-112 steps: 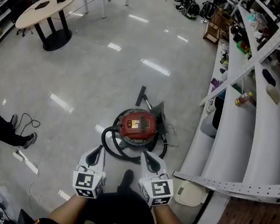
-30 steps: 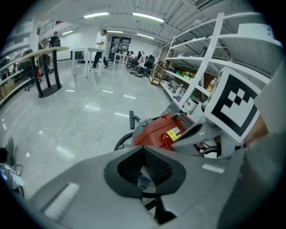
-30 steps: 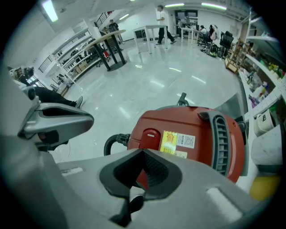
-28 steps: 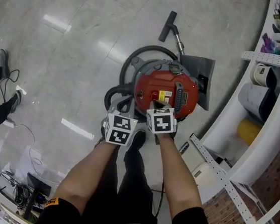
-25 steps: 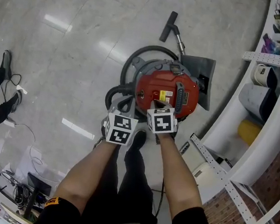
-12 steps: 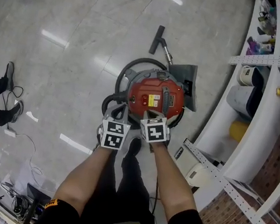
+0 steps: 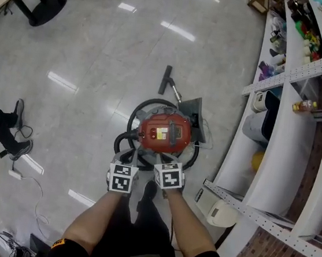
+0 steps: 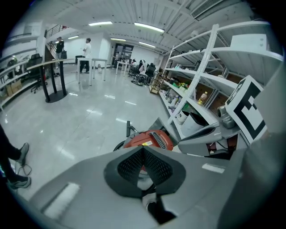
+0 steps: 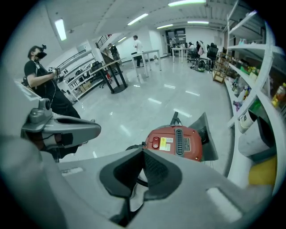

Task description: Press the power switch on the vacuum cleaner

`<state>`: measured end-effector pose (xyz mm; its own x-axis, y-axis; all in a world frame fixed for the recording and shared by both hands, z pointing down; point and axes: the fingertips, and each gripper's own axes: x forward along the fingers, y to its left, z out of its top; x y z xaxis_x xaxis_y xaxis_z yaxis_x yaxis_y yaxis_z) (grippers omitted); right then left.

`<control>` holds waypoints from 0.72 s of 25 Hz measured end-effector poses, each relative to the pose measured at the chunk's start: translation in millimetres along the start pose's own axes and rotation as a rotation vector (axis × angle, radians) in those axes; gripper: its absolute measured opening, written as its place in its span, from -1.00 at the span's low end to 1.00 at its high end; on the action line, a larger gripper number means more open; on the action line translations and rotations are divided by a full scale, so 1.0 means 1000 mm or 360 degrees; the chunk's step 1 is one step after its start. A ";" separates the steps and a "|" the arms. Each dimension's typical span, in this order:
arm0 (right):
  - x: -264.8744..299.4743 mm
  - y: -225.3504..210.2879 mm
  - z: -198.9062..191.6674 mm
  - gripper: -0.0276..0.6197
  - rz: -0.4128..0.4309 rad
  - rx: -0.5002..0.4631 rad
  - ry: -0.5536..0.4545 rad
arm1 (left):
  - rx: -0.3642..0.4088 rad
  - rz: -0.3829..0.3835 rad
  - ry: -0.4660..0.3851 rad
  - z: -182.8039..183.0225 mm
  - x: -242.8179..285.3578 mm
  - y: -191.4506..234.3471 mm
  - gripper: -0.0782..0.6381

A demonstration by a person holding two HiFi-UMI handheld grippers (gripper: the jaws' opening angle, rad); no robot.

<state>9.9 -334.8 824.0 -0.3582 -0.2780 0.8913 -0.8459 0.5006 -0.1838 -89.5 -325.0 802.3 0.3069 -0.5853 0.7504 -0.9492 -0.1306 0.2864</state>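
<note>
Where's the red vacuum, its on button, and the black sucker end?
vacuum cleaner (image 7: 165, 132): head view, middle of its red top.
power switch (image 9: 155, 142): right gripper view, on the red button.
black nozzle (image 7: 165, 79): head view, middle of its bar.

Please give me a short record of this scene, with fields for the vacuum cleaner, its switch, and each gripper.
vacuum cleaner: red, on the floor beside the shelves
power switch: red, on top, nothing touching it
left gripper: shut, empty
right gripper: shut, empty, short of the vacuum cleaner
hose: black, looped around the base
</note>
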 end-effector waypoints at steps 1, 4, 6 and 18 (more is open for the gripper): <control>-0.010 0.001 0.000 -0.94 -0.0002 0.0003 -0.0024 | -0.0012 0.0000 -0.0003 -0.001 -0.007 -0.005 -0.74; -0.045 0.006 -0.001 -0.94 -0.0003 -0.0002 -0.0096 | -0.0033 0.0008 -0.0009 -0.005 -0.032 -0.018 -0.74; -0.069 0.012 0.001 -0.94 0.0008 -0.0013 -0.0156 | -0.0032 -0.0002 -0.0039 -0.004 -0.050 -0.027 -0.74; -0.194 0.043 0.003 -0.94 0.0067 -0.0084 -0.0530 | -0.0069 -0.0127 -0.0279 0.013 -0.146 -0.090 -0.74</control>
<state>41.9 -262.4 642.1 -0.5093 -0.5043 0.6974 -0.8091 0.5567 -0.1883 -50.3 -237.9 659.0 0.3608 -0.7054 0.6101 -0.9172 -0.1499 0.3691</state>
